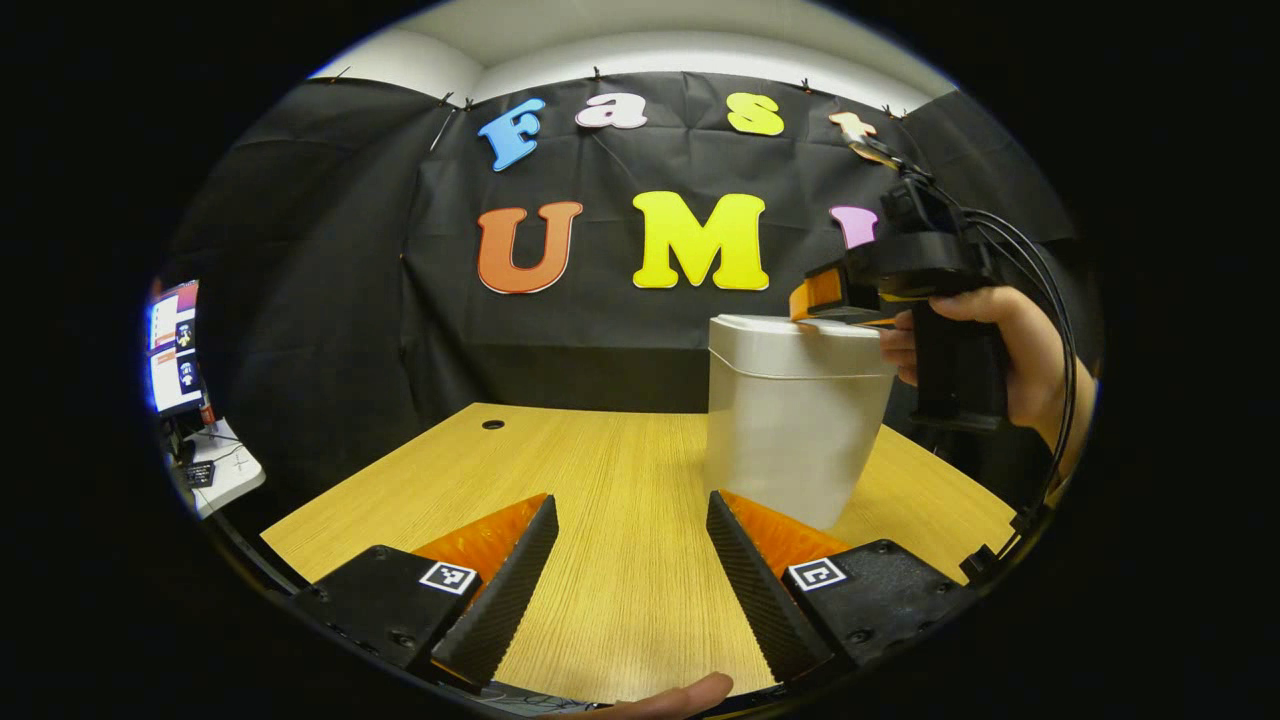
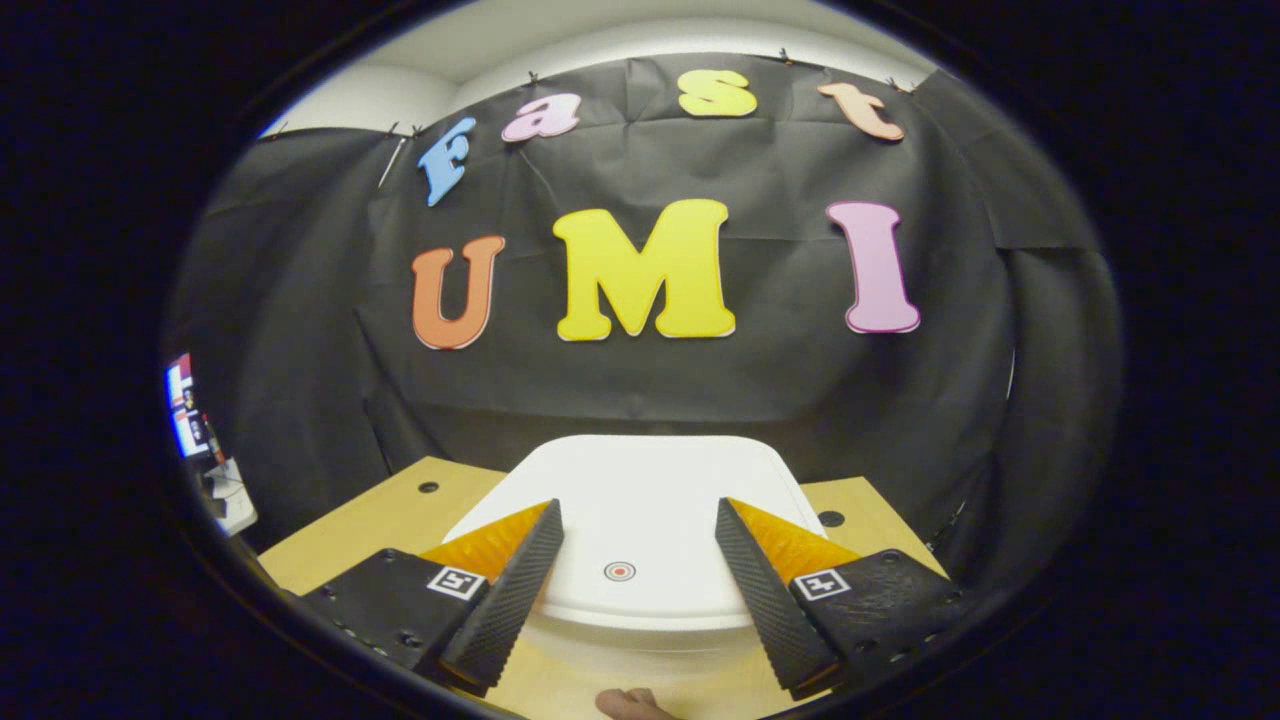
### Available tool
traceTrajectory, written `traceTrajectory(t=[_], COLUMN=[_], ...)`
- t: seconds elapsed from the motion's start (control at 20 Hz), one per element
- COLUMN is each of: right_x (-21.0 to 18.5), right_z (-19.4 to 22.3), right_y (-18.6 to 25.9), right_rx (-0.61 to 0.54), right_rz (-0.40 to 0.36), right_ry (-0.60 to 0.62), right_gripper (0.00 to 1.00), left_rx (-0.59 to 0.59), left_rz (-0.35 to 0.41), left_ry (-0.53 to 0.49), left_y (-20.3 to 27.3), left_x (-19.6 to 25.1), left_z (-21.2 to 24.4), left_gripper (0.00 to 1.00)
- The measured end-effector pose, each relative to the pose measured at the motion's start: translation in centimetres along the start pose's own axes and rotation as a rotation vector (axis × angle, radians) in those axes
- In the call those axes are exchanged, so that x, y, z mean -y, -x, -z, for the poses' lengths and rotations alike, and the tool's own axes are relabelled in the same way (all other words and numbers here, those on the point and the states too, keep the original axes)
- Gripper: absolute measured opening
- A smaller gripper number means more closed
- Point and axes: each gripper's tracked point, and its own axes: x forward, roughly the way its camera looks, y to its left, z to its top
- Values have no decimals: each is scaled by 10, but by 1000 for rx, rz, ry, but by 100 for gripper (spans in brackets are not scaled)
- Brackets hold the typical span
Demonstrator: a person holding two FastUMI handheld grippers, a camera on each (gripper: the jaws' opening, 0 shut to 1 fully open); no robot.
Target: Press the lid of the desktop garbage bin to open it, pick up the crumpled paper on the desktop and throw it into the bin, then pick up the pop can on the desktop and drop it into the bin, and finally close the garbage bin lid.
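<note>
The garbage bin (image 1: 790, 420) stands right of centre in the left gripper view, a pale plastic tub on the wooden desk (image 1: 600, 480), lid (image 2: 640, 520) down. It looks light and smooth-walled, so I'd guess a hard sideways shove could slide or tip it; a straight downward push seems safest. In the right gripper view the lid sits at lower centre, with a small red ring mark (image 2: 620, 571) near its front edge, probably the spot to press. The right gripper (image 2: 635, 575) hangs just above that mark, fingers spread apart, nothing between them. The left gripper (image 1: 632, 570) waits over bare desk at the bottom, likewise spread and holding nothing.
</note>
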Motion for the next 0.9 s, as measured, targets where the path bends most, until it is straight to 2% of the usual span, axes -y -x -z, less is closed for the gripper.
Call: traceTrajectory(t=[0.2,0.4,0.7,0.8,0.9], right_x=[6,13,14,25,41], right_z=[6,20,61,64,75], right_y=[27,63,103,123,145], right_rx=[119,150,79,99,91], right_rz=[2,19,-33,-16,33], right_ry=[47,-19,-68,-59,-47], right_gripper=[96,95,96,96,96], left_rx=[5,39,88,87,84], left_rz=[-50,-61,-52,-43,-34], left_ry=[0,-3,-26,-23,-16], left_y=[-1,-1,0,3,6], left_x=[-14,-16,-13,-10,-6], left_z=[-1,-10,-17,-16,-16], left_gripper=[97,97,97,97,97])
